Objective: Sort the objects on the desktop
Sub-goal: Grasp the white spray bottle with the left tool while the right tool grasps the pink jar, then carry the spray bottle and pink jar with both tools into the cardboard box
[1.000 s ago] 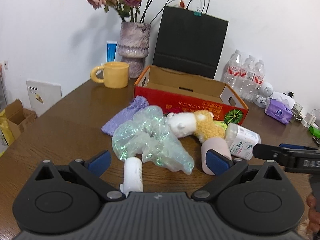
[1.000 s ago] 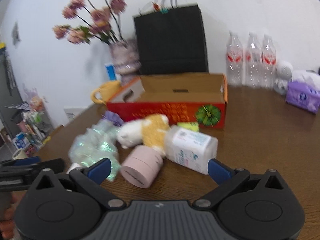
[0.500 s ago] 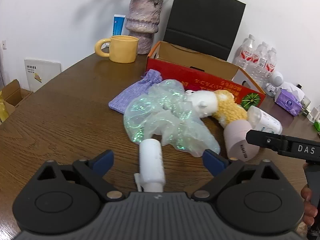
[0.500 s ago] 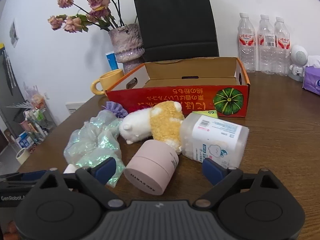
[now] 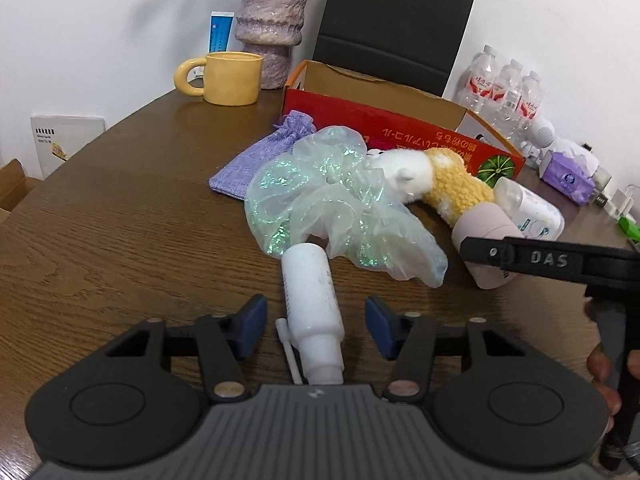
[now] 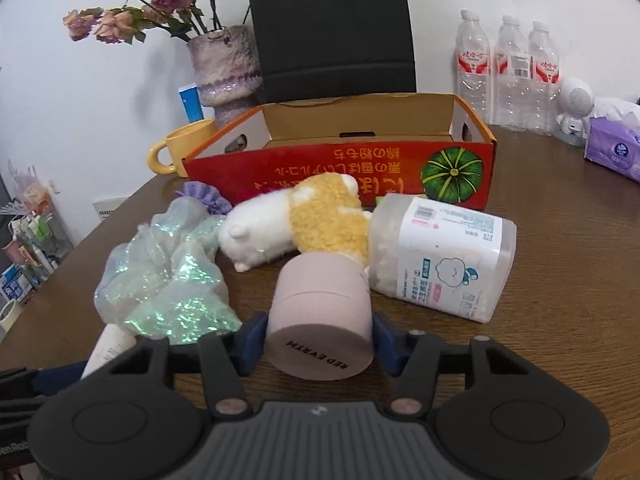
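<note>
A white bottle (image 5: 312, 300) lies on the table between the fingers of my left gripper (image 5: 314, 324), which is open with gaps on both sides. My right gripper (image 6: 320, 340) has its blue pads against both sides of a pink cylindrical jar (image 6: 320, 316) lying on its side. Behind lie an iridescent plastic bag (image 5: 320, 204), a white-and-yellow plush toy (image 6: 296, 220), a clear cotton-swab container (image 6: 444, 252), a purple pouch (image 5: 264, 152) and an open red cardboard box (image 6: 360, 160).
At the back stand a yellow mug (image 5: 232, 78), a vase with dried roses (image 6: 228, 68), a black paper bag (image 6: 332, 28) and three water bottles (image 6: 508, 68). A purple tissue pack (image 6: 616, 152) and a small white robot figure (image 6: 574, 112) sit far right.
Both grippers moved forward and down. The left fingers narrowed around the white bottle. The right fingers closed in on the pink jar.
</note>
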Demonstrator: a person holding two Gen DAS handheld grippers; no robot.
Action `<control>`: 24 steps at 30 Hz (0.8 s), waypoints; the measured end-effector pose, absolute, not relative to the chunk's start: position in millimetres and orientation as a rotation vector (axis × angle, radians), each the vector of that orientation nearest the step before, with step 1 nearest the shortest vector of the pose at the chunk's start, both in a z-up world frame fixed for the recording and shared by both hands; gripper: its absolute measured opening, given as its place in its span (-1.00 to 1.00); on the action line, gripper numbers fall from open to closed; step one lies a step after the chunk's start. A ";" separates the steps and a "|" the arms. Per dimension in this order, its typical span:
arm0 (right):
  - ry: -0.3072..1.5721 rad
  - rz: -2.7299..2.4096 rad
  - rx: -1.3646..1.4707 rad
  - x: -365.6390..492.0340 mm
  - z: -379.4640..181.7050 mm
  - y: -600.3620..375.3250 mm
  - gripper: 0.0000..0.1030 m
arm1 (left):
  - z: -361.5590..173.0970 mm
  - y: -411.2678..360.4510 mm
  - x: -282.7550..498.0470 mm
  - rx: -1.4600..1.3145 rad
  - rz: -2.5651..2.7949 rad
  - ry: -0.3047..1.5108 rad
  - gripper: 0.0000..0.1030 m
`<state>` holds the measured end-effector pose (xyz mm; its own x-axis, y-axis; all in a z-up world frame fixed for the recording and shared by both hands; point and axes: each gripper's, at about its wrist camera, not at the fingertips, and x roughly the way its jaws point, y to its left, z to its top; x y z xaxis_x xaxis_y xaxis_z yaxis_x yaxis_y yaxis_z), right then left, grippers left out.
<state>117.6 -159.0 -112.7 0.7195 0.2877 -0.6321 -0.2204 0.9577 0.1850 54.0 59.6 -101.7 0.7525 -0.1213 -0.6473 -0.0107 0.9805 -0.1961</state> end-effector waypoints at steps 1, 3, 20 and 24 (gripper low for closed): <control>0.713 0.282 0.106 117.5 -113.0 -160.3 0.06 | -101.9 59.7 53.7 -0.193 -0.061 0.716 -0.13; 0.709 0.286 0.115 116.4 -113.7 -163.1 0.06 | -102.2 60.2 52.7 -0.198 -0.068 0.713 -0.27; 0.614 0.321 0.197 85.3 -104.1 -181.7 0.04 | -86.4 61.4 34.5 -0.237 -0.146 0.663 -0.30; 0.583 0.326 0.200 75.2 -99.4 -184.6 0.04 | -82.0 60.6 31.0 -0.233 -0.150 0.646 -0.30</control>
<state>75.2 -184.6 -99.4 0.7855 0.3564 -0.5059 -0.2445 0.9297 0.2753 31.0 60.6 -82.0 0.7888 -0.2104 -0.5776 0.0657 0.9631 -0.2610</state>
